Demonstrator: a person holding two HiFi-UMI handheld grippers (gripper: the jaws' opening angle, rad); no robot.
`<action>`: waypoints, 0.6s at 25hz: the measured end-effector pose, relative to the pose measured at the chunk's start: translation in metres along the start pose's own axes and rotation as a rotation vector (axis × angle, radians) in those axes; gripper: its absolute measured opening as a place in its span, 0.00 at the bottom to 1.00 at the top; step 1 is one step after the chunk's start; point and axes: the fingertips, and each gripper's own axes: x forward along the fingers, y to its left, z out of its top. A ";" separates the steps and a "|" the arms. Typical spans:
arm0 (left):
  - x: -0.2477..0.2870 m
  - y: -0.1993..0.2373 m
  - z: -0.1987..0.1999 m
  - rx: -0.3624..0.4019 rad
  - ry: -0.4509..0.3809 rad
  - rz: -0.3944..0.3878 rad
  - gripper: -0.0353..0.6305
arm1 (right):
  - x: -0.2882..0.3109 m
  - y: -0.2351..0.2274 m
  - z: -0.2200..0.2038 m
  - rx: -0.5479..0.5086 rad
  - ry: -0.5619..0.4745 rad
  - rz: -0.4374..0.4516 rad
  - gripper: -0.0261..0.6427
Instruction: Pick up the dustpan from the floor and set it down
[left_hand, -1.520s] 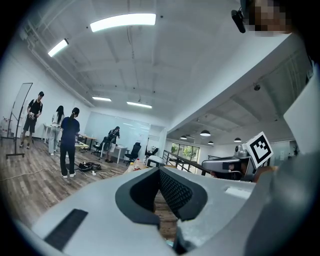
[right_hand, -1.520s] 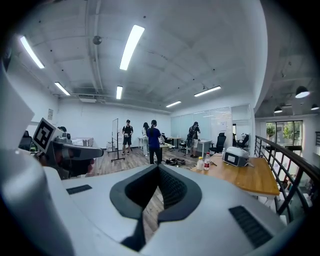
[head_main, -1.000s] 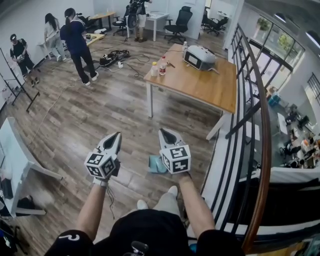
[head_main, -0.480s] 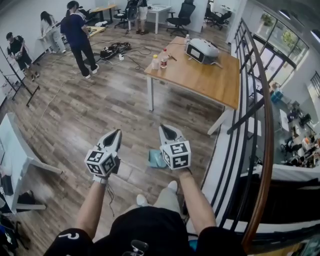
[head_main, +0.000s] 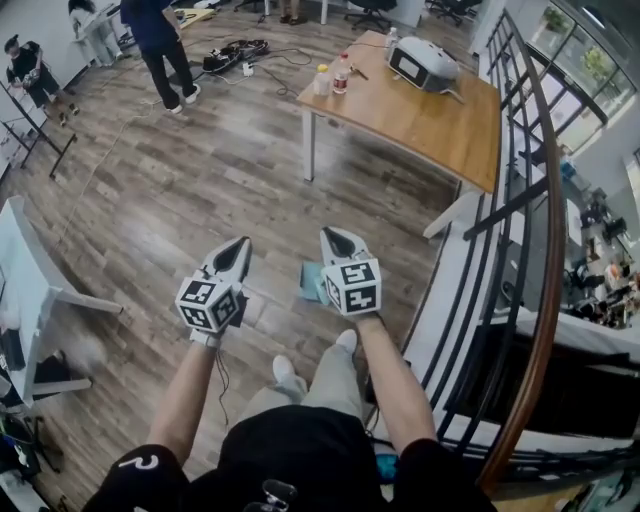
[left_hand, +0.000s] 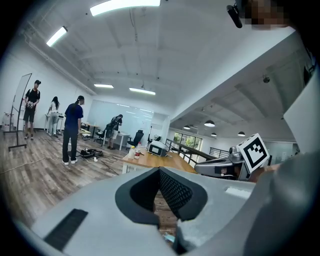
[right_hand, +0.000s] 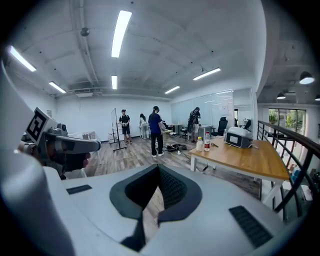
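Observation:
A light teal dustpan (head_main: 311, 281) lies on the wooden floor just ahead of the person's feet, partly hidden behind my right gripper. My left gripper (head_main: 240, 246) hovers to the dustpan's left and my right gripper (head_main: 336, 236) just over its right side; both are above it and touch nothing. The jaws of both are shut with nothing between them. In the left gripper view my left gripper (left_hand: 160, 170) points across the room, with a sliver of the teal dustpan (left_hand: 168, 238) below its jaws. The right gripper (right_hand: 159, 168) points over bare floor towards the table.
A wooden table (head_main: 430, 118) with bottles (head_main: 332, 76) and a white machine (head_main: 428, 64) stands ahead to the right. A black railing (head_main: 523, 215) runs along the right side. A white table frame (head_main: 45, 292) stands at the left. People and cables are at the far end.
Both grippers have sunk towards the floor and the dustpan, jaws still shut. The head view has tipped further down, so the far people have slid towards the top edge.

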 end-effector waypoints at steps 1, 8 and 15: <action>0.002 0.004 -0.007 -0.004 0.009 0.003 0.04 | 0.005 0.000 -0.010 0.004 0.013 0.000 0.03; 0.028 0.031 -0.067 -0.053 0.068 0.016 0.04 | 0.047 -0.013 -0.097 0.029 0.110 -0.012 0.03; 0.048 0.039 -0.130 -0.109 0.138 0.000 0.04 | 0.080 -0.016 -0.202 0.042 0.222 0.008 0.20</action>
